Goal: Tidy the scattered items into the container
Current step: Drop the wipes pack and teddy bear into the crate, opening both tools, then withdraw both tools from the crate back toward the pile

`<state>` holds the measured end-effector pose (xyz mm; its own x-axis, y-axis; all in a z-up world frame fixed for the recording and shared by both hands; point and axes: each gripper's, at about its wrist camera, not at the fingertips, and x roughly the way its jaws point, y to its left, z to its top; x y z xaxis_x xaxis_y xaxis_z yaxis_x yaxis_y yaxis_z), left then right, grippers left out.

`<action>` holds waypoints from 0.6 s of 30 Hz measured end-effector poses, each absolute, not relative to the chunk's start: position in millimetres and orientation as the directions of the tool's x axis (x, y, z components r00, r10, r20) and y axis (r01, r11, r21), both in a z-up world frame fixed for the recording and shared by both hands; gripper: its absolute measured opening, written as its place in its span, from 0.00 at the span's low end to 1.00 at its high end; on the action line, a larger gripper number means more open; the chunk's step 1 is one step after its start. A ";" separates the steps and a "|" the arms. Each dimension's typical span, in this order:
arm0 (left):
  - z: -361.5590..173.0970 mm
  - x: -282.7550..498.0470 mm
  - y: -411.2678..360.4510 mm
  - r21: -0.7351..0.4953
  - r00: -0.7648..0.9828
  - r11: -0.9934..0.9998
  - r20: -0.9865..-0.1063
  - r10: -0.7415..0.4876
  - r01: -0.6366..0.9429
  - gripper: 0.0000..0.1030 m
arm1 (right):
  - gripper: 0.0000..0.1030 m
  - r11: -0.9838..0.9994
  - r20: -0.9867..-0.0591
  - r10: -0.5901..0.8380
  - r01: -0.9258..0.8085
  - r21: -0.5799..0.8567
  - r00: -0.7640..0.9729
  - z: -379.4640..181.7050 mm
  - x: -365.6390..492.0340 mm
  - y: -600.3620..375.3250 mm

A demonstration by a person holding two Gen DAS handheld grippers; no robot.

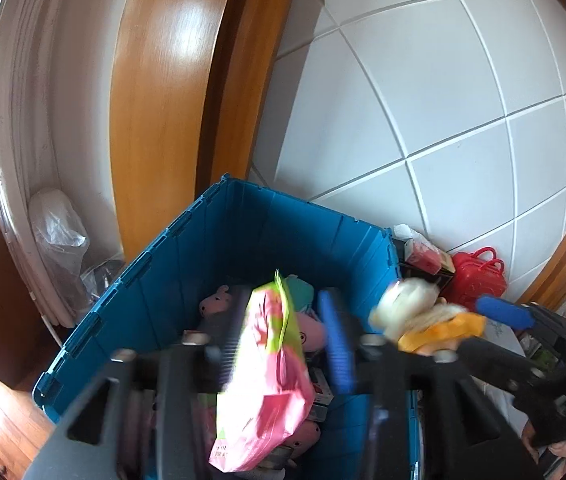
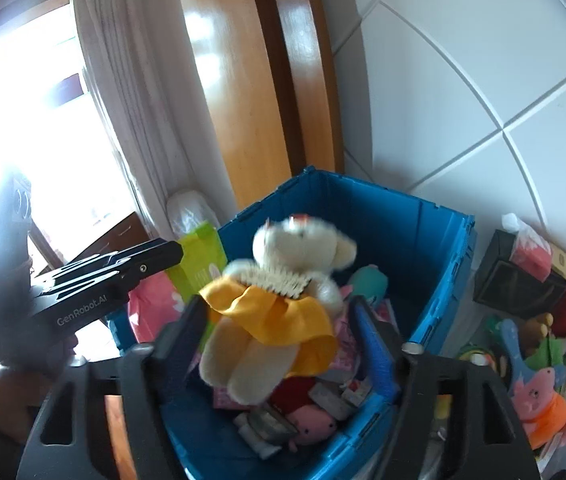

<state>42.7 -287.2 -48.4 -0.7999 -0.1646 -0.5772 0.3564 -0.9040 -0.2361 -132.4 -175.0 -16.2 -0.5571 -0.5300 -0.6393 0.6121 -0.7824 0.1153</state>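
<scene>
A blue plastic crate [image 1: 155,248] [image 2: 403,232] stands against the tiled wall, holding pink pig plushes [image 2: 311,424], small boxes and other toys. A pink and green packet [image 1: 267,380] hangs blurred between the spread fingers of my left gripper [image 1: 283,340], over the crate; the blue pad [image 1: 337,344] stands clear of it. A white plush bear in a yellow dress [image 2: 275,312] is blurred in the wide gap of my right gripper [image 2: 279,312], also above the crate, and neither pad presses on it. The bear [image 1: 411,308] also shows in the left wrist view.
Right of the crate on the floor lie a black tissue box [image 2: 519,276], a red bag [image 1: 479,276] and a heap of plush toys [image 2: 539,384]. A clear plastic bag [image 1: 59,232] sits left of the crate by the wooden door frame [image 1: 155,100] and a curtain [image 2: 123,80].
</scene>
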 end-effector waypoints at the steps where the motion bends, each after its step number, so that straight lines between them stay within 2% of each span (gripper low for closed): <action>1: -46.8 45.4 -288.0 -0.233 -0.805 -0.899 -0.564 -0.185 0.370 0.98 | 1.00 -0.789 -0.628 -0.530 0.602 0.120 -0.570 -15.1 -132.0 -171.2; 2: -42.8 46.2 -288.7 -0.231 -0.815 -0.897 -0.543 -0.203 0.377 1.00 | 1.00 -0.795 -0.627 -0.526 0.594 0.121 -0.575 -14.9 -132.4 -168.0; 10: -29.5 34.9 -275.5 -0.175 -0.786 -0.891 -0.561 -0.259 0.419 1.00 | 1.00 -0.822 -0.622 -0.506 0.552 0.139 -0.598 -15.9 -125.0 -136.6; 18: -26.7 45.5 -229.9 -0.124 -0.761 -0.888 -0.576 -0.299 0.443 1.00 | 1.00 -0.854 -0.604 -0.478 0.499 0.148 -0.638 -10.6 -104.5 -94.5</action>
